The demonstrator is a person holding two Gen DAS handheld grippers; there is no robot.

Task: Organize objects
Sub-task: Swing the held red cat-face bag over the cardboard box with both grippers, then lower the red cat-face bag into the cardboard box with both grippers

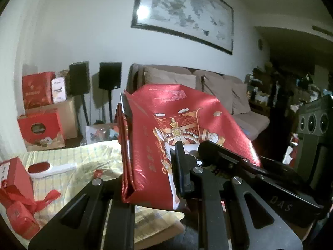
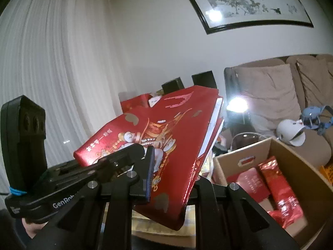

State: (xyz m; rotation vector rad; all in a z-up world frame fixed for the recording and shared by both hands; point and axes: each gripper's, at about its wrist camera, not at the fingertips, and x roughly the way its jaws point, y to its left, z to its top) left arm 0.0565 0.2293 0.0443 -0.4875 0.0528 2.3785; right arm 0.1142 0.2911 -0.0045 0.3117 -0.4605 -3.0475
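A flat red gift bag with gold and white print (image 1: 166, 129) is held in the air between both grippers; it also shows in the right wrist view (image 2: 166, 145). My left gripper (image 1: 154, 179) is shut on the bag's lower edge. My right gripper (image 2: 170, 179) is shut on the same bag from the other side, and its black body reaches into the left wrist view. An open cardboard box (image 2: 276, 148) with red packets (image 2: 278, 183) inside stands at the lower right of the right wrist view.
A table with a pale patterned cloth (image 1: 100, 154) lies below, with red boxes and a red ribbon (image 1: 18, 189) at its left and a white dish (image 1: 50, 167). Stacked red and cardboard boxes (image 1: 41, 112), speakers on stands and a beige sofa (image 1: 218, 87) stand behind.
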